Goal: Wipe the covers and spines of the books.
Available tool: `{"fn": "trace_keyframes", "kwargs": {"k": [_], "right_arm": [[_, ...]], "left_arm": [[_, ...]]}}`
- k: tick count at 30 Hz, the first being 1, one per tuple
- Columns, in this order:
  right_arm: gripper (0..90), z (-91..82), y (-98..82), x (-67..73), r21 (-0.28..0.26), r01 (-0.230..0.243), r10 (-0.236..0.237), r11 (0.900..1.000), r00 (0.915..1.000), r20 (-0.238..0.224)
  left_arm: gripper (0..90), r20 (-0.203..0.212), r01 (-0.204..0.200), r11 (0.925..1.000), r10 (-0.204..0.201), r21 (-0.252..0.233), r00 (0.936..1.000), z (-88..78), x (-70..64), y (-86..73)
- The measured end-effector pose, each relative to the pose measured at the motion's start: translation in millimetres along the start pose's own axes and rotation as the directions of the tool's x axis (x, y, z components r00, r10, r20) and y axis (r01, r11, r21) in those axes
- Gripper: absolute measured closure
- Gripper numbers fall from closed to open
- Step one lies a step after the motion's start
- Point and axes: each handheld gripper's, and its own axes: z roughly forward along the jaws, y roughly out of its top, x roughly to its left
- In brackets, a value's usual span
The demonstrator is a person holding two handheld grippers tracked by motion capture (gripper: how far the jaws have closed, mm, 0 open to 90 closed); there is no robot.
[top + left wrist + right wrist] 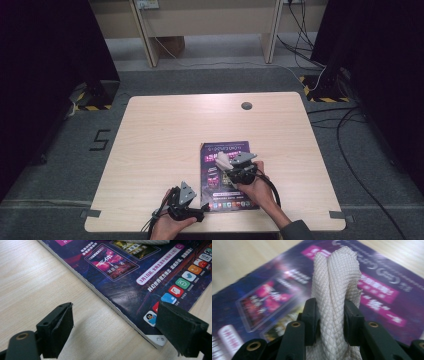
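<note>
Gripper jaws of the right gripper (329,315) are clamped on a folded white cloth (337,285), held just above the purple magazine (227,175) lying flat on the table (160,145). At the magazine's near corner, the left gripper (115,327) is held with its jaws spread wide, grasping nothing.
</note>
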Motion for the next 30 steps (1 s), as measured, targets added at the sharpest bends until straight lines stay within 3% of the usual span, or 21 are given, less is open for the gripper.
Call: {"fn": "trace_keyframes", "kwargs": {"k": [11,17,24,30], "right_arm": [[67.3,-6.5,-5.3,31.6,-0.002,0.051,-0.051,0.999,0.995,-0.086],[66.8,-6.3,-5.6,43.7,-0.006,0.048,-0.048,0.999,0.9921,-0.116],[67.0,2.7,3.6,47.6,-0.014,0.075,-0.076,0.997,0.988,-0.134],[67.4,14.0,14.0,32.1,-0.014,0.049,-0.051,0.999,0.994,-0.097]], "left_arm": [[13.5,-0.007,-0.003,1.0,0.003,-0.004,1.0,-0.3,-0.6,-0.6],[13.5,-0.002,0.002,1.0,-0.002,-0.003,1.0,-0.1,0.1,-0.6],[13.3,-0.006,0.006,1.0,-0.006,-0.006,1.0,-0.3,-0.3,-1.2],[13.4,-0.01,0.006,0.9999,-0.006,-0.008,0.9999,-0.4,-0.7,-1.5]]}}
